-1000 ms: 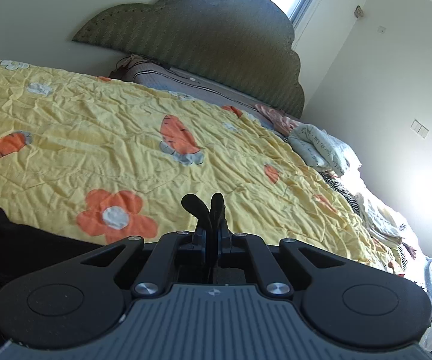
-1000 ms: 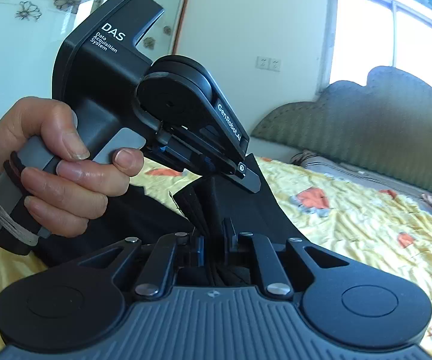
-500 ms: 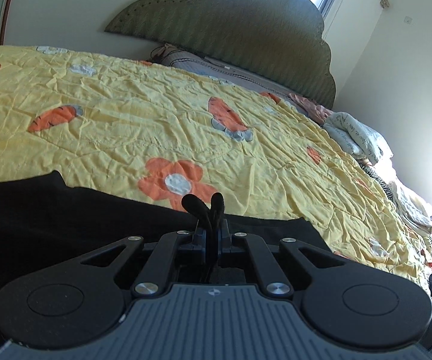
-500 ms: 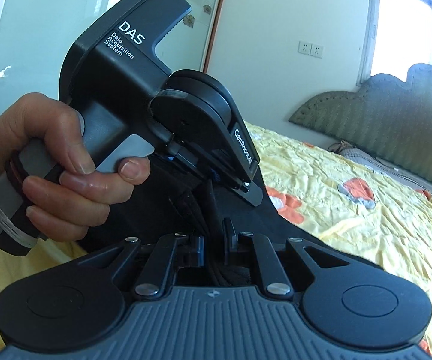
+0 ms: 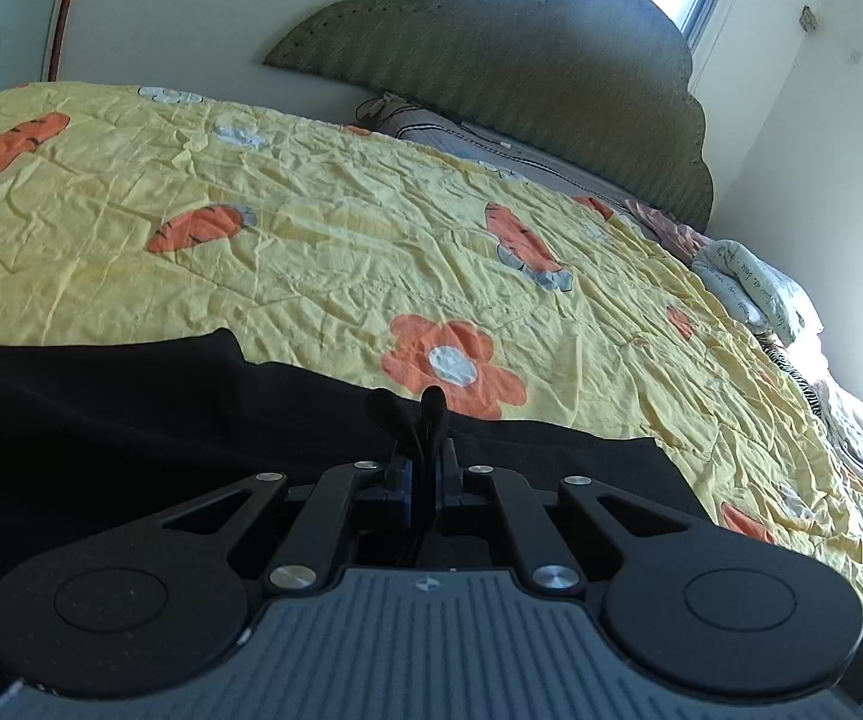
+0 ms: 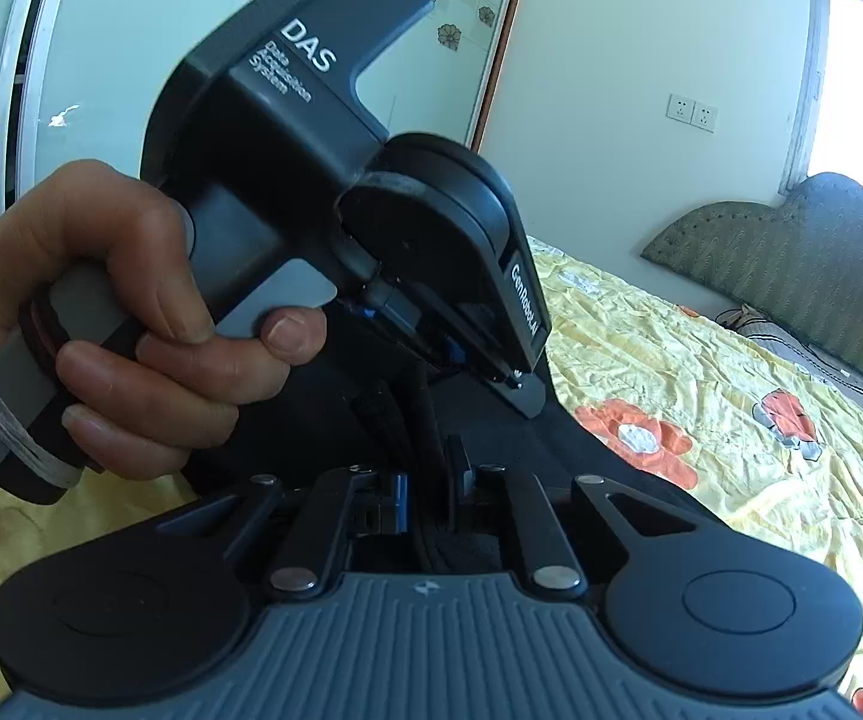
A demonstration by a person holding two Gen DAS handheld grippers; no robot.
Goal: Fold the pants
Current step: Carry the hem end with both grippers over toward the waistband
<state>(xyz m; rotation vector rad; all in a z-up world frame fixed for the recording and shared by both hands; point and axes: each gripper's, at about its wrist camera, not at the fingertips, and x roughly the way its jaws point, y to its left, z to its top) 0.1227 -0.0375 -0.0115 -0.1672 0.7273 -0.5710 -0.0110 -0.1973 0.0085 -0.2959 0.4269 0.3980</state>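
Both claws lowered toward bed (image 5: pixel 311 264); left claw (image 5: pixel 416 420), right claw (image 6: pixel 431 456) clamped on black pants (image 5: pixel 131 420); fingertips lost in fabric.

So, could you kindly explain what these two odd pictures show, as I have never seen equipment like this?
There is no robot here: a person holds a hand-operated two-finger gripper in each hand, each carrying a wide-angle camera that looks along its fingers. The dark grey shape at the bottom of each picture is that gripper's own body.

The left camera shows the left gripper shut on black pants, which lie on a yellow quilt patterned with carrots and flowers, with a green headboard behind.

The right camera shows the right gripper shut on a bunched edge of the same pants. The big device in front of it is the left gripper, gripped by the person's left hand.
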